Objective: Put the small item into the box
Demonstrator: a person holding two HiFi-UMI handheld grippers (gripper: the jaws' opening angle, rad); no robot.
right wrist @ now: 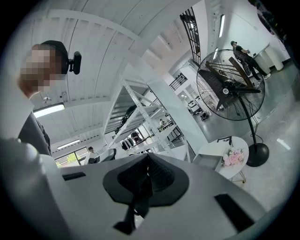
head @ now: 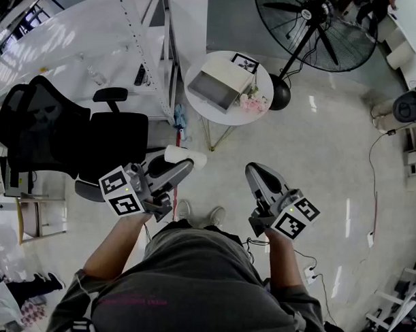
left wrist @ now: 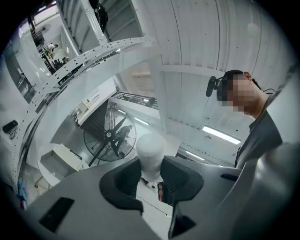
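A small white cylinder (head: 186,156) sticks out from between the jaws of my left gripper (head: 183,165), held up in front of the person's waist. In the left gripper view the pads press on both sides of the white cylinder (left wrist: 150,154), so my left gripper (left wrist: 150,182) is shut on it. My right gripper (head: 257,172) is at the same height to the right, with the jaws shut together and nothing between them (right wrist: 146,180). The open grey-white box (head: 218,84) lies on a small round white table (head: 264,79) a few steps ahead.
Pink flowers (head: 253,102) and a marker card (head: 244,62) share the round table. A big standing fan (head: 315,29) is beyond it at the right. A black office chair (head: 59,133) and a white desk (head: 76,48) are on the left. Cables run over the floor at the right.
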